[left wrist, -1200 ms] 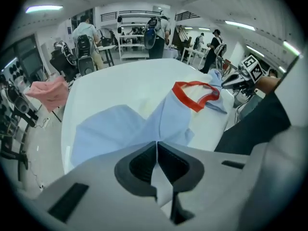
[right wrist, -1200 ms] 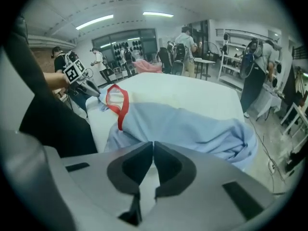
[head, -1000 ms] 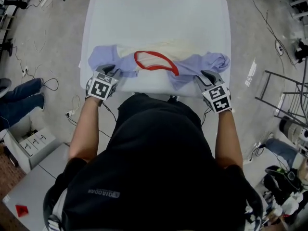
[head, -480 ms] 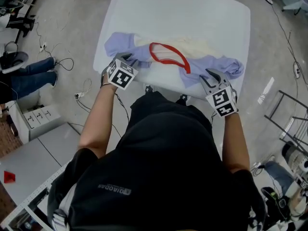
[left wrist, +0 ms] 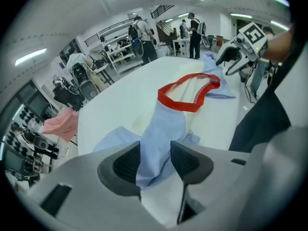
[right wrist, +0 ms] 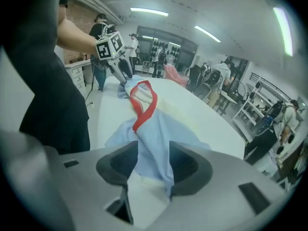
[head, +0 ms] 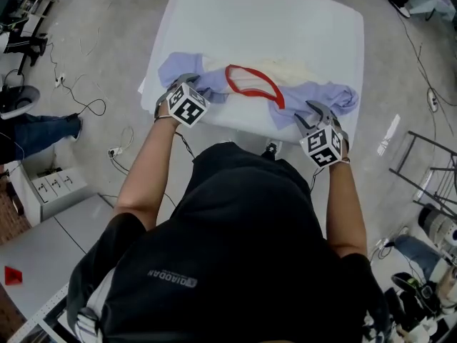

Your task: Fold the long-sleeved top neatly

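The long-sleeved top [head: 285, 70], light blue and cream with a red neckline [head: 255, 91], lies bunched across the near half of the white table [head: 271, 20]. My left gripper [head: 182, 84] is at the top's left near edge. In the left gripper view its jaws [left wrist: 155, 160] have just been opening, and blue cloth [left wrist: 161, 129] lies loose between them. My right gripper [head: 316, 113] is at the right near edge. Its jaws [right wrist: 153, 165] have also just been opening, with a blue fold [right wrist: 154, 134] lying in the gap.
The table's near edge is against the person's body. Cables run over the floor around it. A grey cabinet [head: 50, 191] stands at the left and a metal rack [head: 428, 170] at the right. Someone's legs [head: 43, 131] show at the far left.
Both grippers stay at the top's near edge, and both have rolled a little. Their jaws stand wider than before. The cloth is no longer pinched.
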`<state>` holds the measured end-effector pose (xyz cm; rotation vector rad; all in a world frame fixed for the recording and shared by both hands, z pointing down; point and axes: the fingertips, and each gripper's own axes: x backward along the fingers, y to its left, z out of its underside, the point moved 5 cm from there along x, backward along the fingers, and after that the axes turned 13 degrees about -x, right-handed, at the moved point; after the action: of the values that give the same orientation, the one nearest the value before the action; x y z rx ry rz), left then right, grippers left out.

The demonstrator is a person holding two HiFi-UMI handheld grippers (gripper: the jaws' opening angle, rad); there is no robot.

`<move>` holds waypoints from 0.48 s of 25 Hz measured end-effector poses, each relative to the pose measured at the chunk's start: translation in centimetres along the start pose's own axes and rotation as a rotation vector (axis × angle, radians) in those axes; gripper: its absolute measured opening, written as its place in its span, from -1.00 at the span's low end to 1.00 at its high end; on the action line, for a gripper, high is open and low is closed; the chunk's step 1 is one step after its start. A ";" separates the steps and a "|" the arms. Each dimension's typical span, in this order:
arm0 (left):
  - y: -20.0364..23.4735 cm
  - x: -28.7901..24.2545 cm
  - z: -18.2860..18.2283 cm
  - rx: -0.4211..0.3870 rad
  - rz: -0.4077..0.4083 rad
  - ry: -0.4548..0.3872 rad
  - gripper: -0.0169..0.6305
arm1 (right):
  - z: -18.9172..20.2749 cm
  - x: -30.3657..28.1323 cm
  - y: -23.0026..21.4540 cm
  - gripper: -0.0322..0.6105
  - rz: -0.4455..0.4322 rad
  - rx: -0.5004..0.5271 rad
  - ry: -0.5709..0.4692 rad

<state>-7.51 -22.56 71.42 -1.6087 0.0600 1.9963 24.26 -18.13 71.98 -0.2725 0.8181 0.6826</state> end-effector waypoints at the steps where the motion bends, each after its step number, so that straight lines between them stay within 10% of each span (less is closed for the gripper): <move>1: 0.2 -0.3 0.5 0.011 0.034 -0.002 -0.37 | 0.0 -0.1 0.2 -0.24 0.016 -0.004 0.016; 7: 0.6 -2.7 2.7 0.002 0.121 0.067 -0.37 | 0.4 -1.3 -0.1 -0.23 0.102 0.006 0.081; 12: 2.0 -0.9 2.1 0.077 0.015 -0.037 -0.90 | 1.7 -2.4 -1.9 -0.23 0.167 0.039 0.171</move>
<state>-10.14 -23.81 72.21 -1.5265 0.1327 2.0099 25.37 -19.84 74.82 -0.2308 1.0242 0.8060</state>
